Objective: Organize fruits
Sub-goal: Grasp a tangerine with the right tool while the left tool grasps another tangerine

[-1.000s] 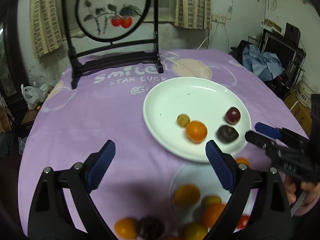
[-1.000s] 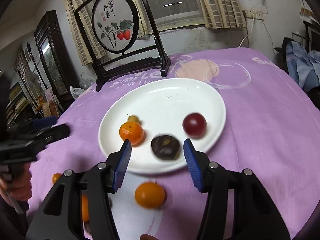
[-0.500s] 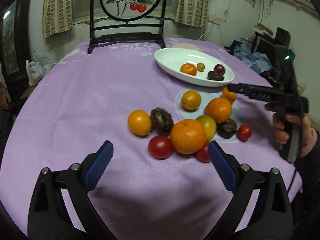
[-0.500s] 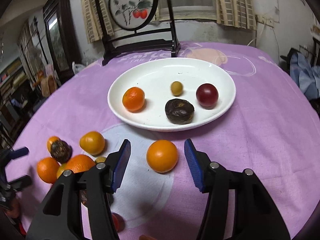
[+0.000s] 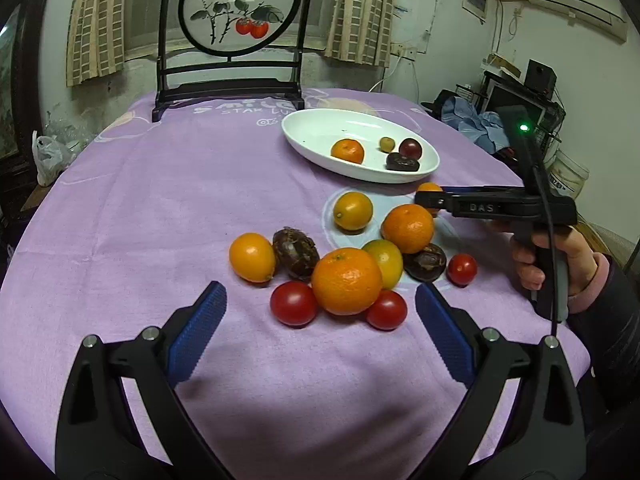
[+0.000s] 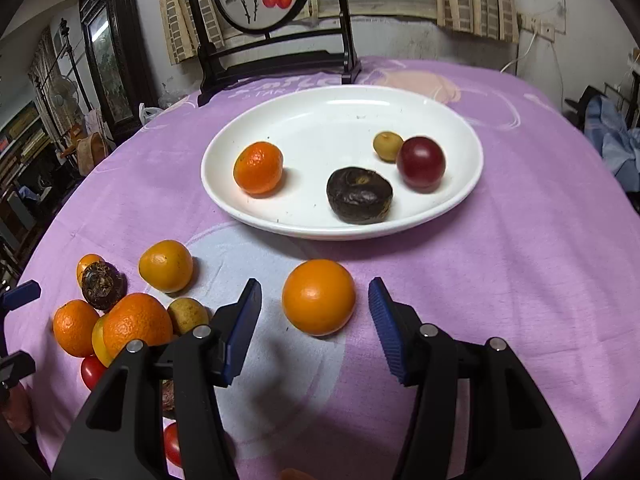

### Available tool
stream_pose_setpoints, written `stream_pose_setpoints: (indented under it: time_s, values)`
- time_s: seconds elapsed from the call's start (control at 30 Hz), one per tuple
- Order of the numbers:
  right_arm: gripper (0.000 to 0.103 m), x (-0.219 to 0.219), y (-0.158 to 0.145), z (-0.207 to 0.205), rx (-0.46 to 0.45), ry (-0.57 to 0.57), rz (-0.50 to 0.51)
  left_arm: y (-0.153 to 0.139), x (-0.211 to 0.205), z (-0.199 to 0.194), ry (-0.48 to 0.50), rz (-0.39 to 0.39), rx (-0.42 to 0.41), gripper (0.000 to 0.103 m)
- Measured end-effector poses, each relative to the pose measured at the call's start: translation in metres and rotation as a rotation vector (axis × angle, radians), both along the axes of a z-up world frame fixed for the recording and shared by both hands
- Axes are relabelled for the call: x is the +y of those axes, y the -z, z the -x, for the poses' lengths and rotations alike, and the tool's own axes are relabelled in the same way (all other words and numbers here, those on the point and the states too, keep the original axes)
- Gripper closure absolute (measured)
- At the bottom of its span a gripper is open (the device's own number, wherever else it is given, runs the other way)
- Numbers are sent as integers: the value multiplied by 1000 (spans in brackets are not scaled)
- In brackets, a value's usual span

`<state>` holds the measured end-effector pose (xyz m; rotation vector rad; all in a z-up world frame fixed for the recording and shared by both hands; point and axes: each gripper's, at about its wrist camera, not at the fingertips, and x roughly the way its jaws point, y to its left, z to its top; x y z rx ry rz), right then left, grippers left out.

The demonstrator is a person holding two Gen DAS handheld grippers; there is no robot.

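A white plate (image 6: pixel 460 184) holds a mandarin (image 6: pixel 258 167), a dark wrinkled fruit (image 6: pixel 359 195), a red plum (image 6: pixel 421 163) and a small yellow-green fruit (image 6: pixel 387 146). My right gripper (image 6: pixel 315 322) is open around a loose orange (image 6: pixel 318 297) on the purple cloth, apart from its pads. My left gripper (image 5: pixel 320 336) is open just short of a pile: a big mandarin (image 5: pixel 346 281), two red tomatoes (image 5: pixel 293 303), (image 5: pixel 386 309), and other oranges and dark fruits. The plate (image 5: pixel 304 136) also shows in the left wrist view, and the right gripper (image 5: pixel 432 199) reaches in from the right.
A black stand with a round painted screen (image 5: pixel 239 4) stands at the table's far edge. The pile also shows at left in the right wrist view (image 6: pixel 136 320). The table's near edge is close below my left gripper. Room clutter lies beyond the table at right.
Both grippers have pulled back from the plate and lowered toward the cloth. The right gripper has closed in around the loose orange; the left now faces the fruit pile.
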<state>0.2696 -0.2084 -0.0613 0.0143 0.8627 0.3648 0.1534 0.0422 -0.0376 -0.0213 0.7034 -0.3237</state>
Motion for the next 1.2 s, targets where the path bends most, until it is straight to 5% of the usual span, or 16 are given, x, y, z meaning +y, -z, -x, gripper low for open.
stream_pose_setpoints:
  time_s: [0.2,0.37,0.57,0.83,1.2]
  values:
    - [65,-2,3,-4,28,-4,-23,2,-6,-1,13,-21,10,6]
    - [65,-6,-5,2,-18,0,-61,2,-7,0,22,-21,1,10]
    - [65,-10,-12,5,-49,19,-71,8,-16,-10,57,-35,55,46]
    - [65,-11,-15,6,-62,17,-75,12,-26,-23,71,-39,93,47]
    - [65,-12,-18,10,-71,16,-81,15,-40,-34,86,-139,92,50]
